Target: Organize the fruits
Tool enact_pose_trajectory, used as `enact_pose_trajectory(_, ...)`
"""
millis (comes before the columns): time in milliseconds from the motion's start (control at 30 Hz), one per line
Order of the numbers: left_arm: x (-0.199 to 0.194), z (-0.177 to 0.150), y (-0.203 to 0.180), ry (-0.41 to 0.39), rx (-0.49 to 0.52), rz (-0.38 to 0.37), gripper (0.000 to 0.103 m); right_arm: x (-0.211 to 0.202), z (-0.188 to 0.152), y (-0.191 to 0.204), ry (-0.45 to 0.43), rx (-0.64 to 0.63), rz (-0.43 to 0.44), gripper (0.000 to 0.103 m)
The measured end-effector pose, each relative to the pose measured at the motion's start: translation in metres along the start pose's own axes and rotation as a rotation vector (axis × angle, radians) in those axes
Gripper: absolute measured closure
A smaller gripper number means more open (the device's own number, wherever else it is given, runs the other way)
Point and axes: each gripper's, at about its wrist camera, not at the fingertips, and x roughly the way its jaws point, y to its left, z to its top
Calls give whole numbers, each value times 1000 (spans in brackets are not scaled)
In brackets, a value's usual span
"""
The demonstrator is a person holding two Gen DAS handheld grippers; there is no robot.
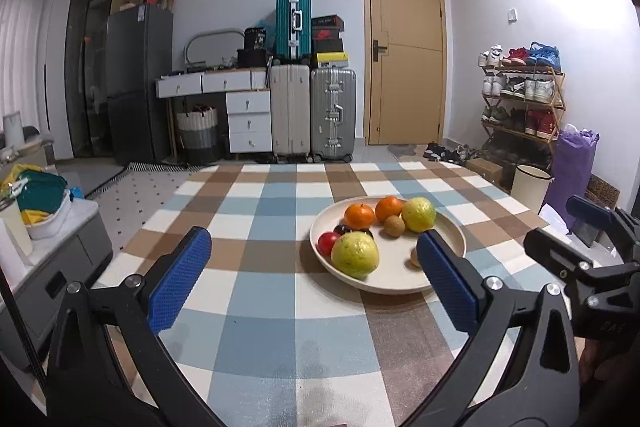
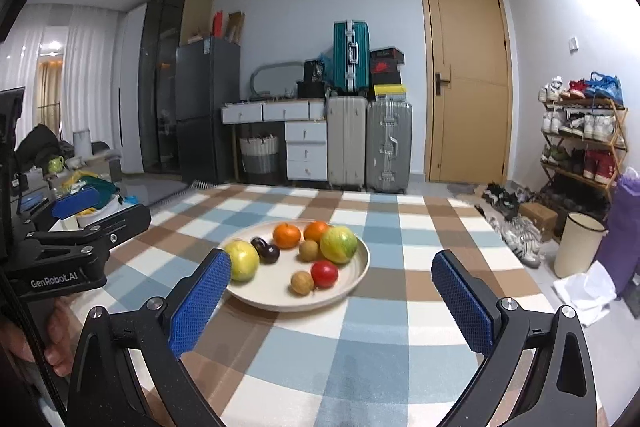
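Observation:
A cream plate [image 1: 448, 241] [image 2: 352, 273] sits on the checked tablecloth and holds all the fruit. On it lie two yellow-green fruits [image 1: 355, 253] [image 2: 338, 244], two oranges [image 1: 359, 215] [image 2: 287, 235], a kiwi [image 1: 395, 225] [image 2: 308, 250], a red fruit [image 1: 329, 242] [image 2: 324, 273], dark plums [image 2: 265, 249] and a small brown fruit [image 2: 302, 282]. My left gripper [image 1: 314, 277] is open and empty, near the plate's left front. My right gripper [image 2: 332, 301] is open and empty, just in front of the plate.
The checked tablecloth [image 1: 256, 291] covers the table. The right gripper shows at the right edge of the left wrist view [image 1: 580, 259]; the left gripper shows at the left of the right wrist view [image 2: 76, 227]. Suitcases, drawers, a door and a shoe rack stand behind.

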Motion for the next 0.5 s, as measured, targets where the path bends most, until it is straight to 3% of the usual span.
enact_pose_trajectory(300,14,-12,4,37,-5,15,0,7,-3,0,23,-3,17,1)
enact_pose_trajectory(500,6,-13,1,-10,10,9,0,5,-2,1,14,-3,14,1)
